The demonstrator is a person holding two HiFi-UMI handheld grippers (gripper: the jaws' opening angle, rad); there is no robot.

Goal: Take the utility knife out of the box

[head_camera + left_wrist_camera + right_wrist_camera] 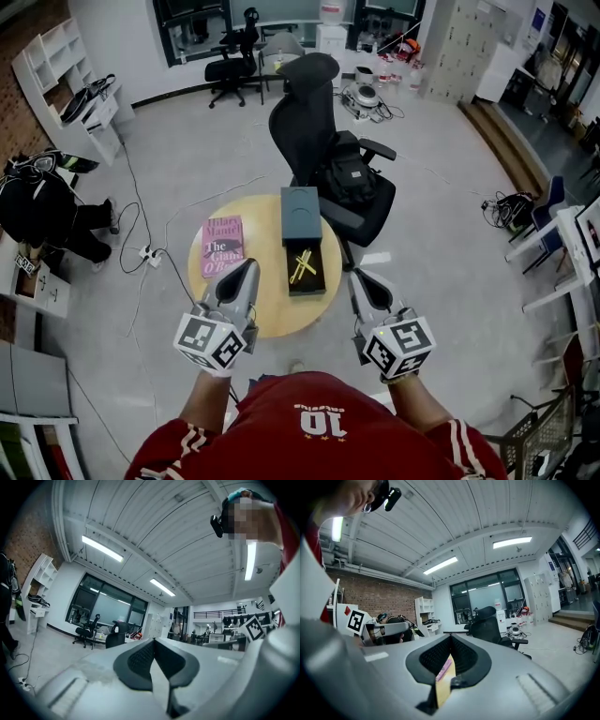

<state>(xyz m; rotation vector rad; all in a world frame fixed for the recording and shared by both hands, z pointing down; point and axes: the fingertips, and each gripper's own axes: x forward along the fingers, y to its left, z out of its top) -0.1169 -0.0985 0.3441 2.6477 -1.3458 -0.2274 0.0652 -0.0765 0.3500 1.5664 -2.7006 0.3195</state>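
Observation:
A yellow utility knife (303, 265) lies in an open black box tray (307, 283) on the round wooden table (272, 314). The box's grey-blue lid (300, 214) lies just behind the tray. My left gripper (248, 265) hovers over the table's near left part, to the left of the tray, shut and empty. My right gripper (359, 277) is off the table's right edge, to the right of the tray, also shut and empty. In the left gripper view the gripper (153, 641) has its jaws pressed together. In the right gripper view the gripper (451, 639) is shut too, with a slice of table showing low between the jaws.
A pink book (222, 246) lies on the table's left side. A black office chair (323, 150) with a black bag on its seat stands right behind the table. Cables and a power strip (150, 253) run over the floor at the left.

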